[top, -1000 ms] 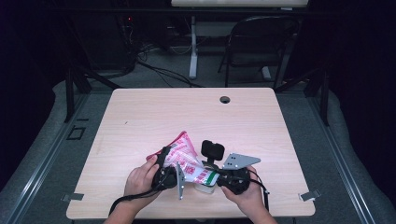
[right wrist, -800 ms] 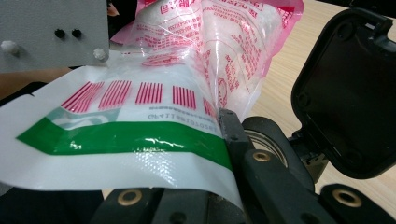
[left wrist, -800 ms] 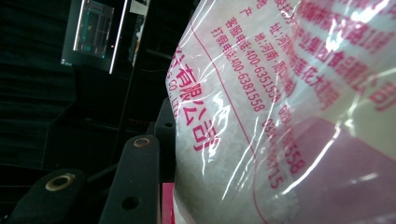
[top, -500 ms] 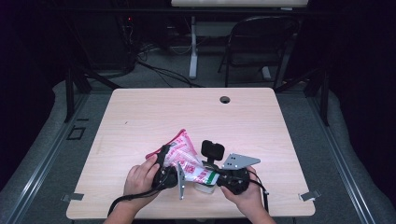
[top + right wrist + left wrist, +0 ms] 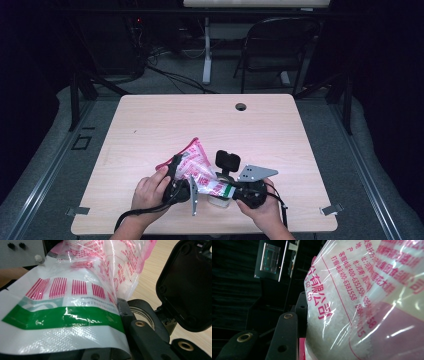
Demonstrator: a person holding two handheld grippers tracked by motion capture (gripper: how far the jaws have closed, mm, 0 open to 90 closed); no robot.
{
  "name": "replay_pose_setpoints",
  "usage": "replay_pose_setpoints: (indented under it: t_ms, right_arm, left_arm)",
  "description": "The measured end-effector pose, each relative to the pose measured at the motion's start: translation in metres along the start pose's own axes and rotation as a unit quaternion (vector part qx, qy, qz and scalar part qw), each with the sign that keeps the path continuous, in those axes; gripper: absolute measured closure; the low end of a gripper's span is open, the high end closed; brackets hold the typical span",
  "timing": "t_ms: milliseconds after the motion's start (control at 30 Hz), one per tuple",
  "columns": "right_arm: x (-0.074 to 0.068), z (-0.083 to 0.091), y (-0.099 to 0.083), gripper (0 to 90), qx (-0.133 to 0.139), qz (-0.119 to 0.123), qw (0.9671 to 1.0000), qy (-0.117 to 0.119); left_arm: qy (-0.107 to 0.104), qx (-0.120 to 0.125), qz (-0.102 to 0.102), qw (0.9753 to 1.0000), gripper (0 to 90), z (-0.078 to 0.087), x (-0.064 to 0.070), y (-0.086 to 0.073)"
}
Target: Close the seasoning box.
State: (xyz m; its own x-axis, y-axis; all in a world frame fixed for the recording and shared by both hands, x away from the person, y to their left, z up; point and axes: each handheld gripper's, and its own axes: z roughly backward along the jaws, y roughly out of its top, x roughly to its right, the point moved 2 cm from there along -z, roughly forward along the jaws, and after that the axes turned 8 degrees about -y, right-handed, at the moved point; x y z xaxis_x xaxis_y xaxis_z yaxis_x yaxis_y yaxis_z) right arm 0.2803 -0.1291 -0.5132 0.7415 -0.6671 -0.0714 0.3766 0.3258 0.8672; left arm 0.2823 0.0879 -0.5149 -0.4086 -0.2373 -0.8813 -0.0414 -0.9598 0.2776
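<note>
A clear plastic bag with pink print and white grains hangs between both hands near the table's front edge. My left gripper is shut on its pink end; in the left gripper view the bag presses against my black jaw. My right gripper is shut on the bag's white end with the green stripe. Just under that end sits a small container with its round mouth uncovered and its black flip lid standing up; the lid is close on the right.
The light wooden table has a round cable hole at its far edge. A black folding chair and floor cables lie beyond the table. Both hands rest close to the front edge.
</note>
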Motion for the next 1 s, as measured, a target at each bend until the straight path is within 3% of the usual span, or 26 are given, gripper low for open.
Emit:
replay_pose_setpoints:
  t_ms: [1000]
  right_arm:
    - [0.0064,-0.0007,-0.0056,90.0,-0.013,-0.007,0.9998,-0.011]
  left_arm:
    - [0.010,0.009,-0.010,0.9999,63.8,0.0026,0.0021,0.0072]
